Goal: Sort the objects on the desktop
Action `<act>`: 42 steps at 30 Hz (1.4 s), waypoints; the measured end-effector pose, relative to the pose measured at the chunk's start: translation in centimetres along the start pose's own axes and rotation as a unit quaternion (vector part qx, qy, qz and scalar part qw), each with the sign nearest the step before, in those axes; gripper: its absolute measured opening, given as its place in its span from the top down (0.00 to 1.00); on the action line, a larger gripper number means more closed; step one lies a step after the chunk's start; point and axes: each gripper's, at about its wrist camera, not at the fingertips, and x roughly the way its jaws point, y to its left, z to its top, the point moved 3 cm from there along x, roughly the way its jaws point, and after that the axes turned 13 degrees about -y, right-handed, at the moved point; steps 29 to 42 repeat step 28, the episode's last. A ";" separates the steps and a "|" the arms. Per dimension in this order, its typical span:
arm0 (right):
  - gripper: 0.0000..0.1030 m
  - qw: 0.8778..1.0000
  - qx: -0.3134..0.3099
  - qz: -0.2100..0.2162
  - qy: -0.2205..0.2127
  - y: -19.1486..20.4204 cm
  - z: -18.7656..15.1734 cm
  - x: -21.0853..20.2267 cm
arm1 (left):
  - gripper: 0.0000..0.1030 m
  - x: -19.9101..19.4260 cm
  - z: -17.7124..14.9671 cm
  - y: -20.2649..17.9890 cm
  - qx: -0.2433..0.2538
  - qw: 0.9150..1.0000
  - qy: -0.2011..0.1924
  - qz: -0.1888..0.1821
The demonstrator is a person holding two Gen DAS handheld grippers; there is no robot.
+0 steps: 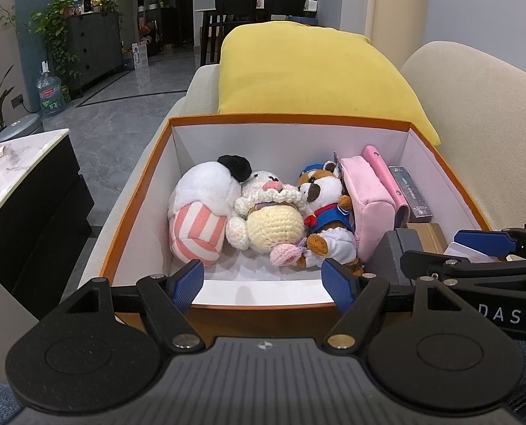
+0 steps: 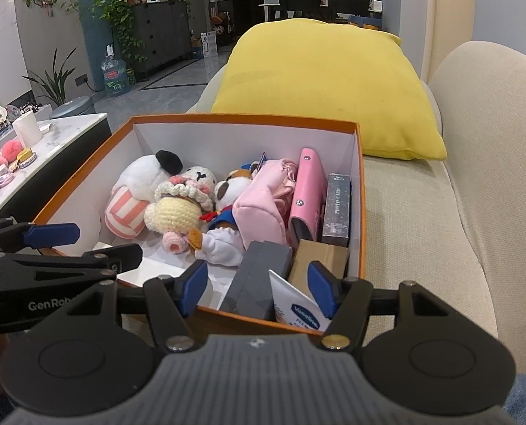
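Left wrist view: the left gripper [image 1: 263,285] stands over the near rim of the orange box [image 1: 291,118], jaws spread wide, nothing between them. The box rests on a beige sofa [image 1: 490,134] in front of a yellow cushion [image 1: 309,74]. Inside, on the left: a white plush with striped pink fabric [image 1: 199,212], a crocheted doll [image 1: 273,212] and a raccoon plush in sailor dress [image 1: 328,219], packed touching. To their right stand a pink pouch [image 1: 369,198], a pink case [image 1: 383,173] and a dark carton [image 1: 410,194].

Right wrist view: the right gripper [image 2: 257,288] is also spread wide and empty, above the near right corner. Below it lie a grey block [image 2: 259,276], a wooden piece [image 2: 321,258] and a Vaseline tube [image 2: 298,304].
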 end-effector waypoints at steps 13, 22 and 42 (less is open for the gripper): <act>0.37 1.000 0.004 0.002 0.001 -0.1 0.0 0.1 | 0.16 0.1 0.1 0.0 -0.001 1.000 0.004 0.002; 0.37 1.000 0.004 0.002 0.001 -0.1 0.0 0.1 | 0.16 0.1 0.1 0.0 -0.002 1.000 0.005 0.002; 0.37 1.000 0.004 0.002 0.001 -0.1 0.0 0.1 | 0.16 0.1 0.1 0.0 -0.002 1.000 0.005 0.002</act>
